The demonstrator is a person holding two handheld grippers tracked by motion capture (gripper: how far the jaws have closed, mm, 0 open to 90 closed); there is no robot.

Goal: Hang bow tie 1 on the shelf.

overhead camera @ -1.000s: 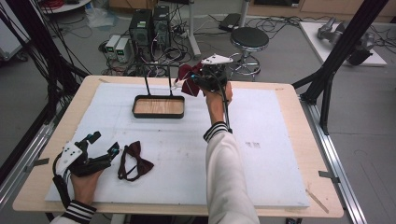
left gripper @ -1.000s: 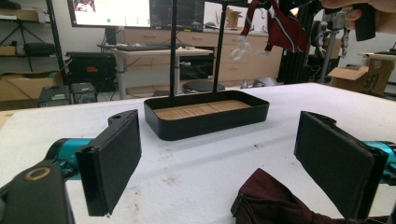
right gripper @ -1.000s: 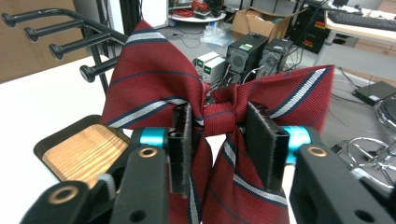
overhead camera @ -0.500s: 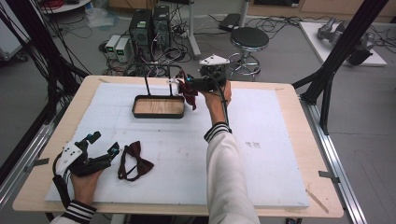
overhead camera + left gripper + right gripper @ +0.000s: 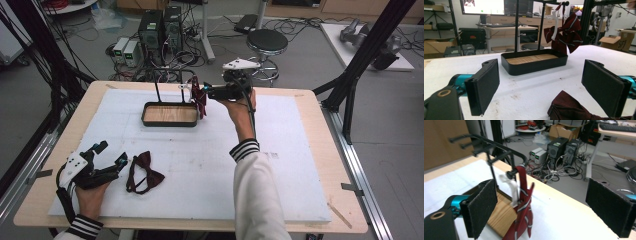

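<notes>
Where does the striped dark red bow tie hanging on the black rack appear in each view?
High view: striped dark red bow tie at top centre, beside the right gripper.
Left gripper view: upper right.
Right gripper view: centre.
Shared landmark: black tray with wooden floor.

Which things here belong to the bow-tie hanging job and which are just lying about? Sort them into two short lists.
Seemingly part of the job:
striped bow tie hanging on the rack
black hanging rack with wooden tray base
dark bow tie on the table
left hand-held gripper, open
right hand-held gripper, open

Just lying about:
stool
computer towers on the floor
</notes>
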